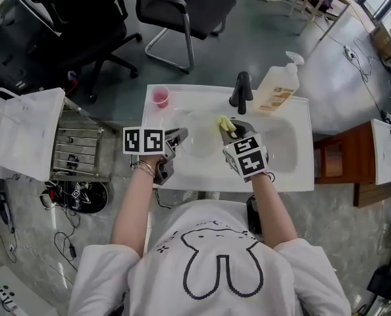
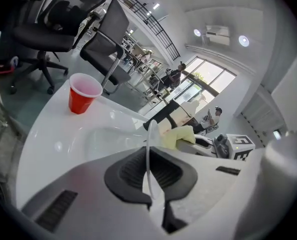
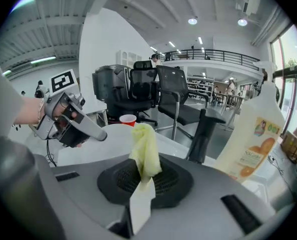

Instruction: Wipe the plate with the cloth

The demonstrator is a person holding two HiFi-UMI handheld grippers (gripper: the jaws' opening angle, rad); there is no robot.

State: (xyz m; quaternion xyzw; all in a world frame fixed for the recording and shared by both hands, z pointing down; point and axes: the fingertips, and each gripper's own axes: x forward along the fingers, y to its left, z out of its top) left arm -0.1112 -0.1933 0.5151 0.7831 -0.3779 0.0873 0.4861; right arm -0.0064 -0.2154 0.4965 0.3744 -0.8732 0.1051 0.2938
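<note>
The white sink [image 1: 294, 170] lies before me, with a black faucet [image 1: 241, 91] at its back rim. A red cup [image 1: 160, 97] stands on the counter left of the faucet, and a soap bottle [image 1: 278, 89] stands just right of it. Beyond the faucet are grey floor [image 1: 268, 31] and two black chairs [image 1: 182, 8]. Well left of it a wire rack [image 1: 77, 147] sits beside a white bag [image 1: 27, 133]. Well right of it is a wooden cabinet [image 1: 340, 160].

My left claw [image 1: 181, 135] is closed almost fully, pinching the rim of a clear plate [image 1: 199, 140]. The plate stands on edge between the pads and is held over the basin, in front of the faucet. My right claw [image 1: 228, 130] is clamped on a yellow cloth [image 1: 224, 123] that bunches up past the tips. The cloth sits just beside the plate, on its bottle side, and I cannot tell whether the two touch.

Both claws are close together in front of the faucet. The basin is bare on the bottle side of them. The counter on the cup side holds nothing but the cup. The sink's front edge runs just under my wrists.
</note>
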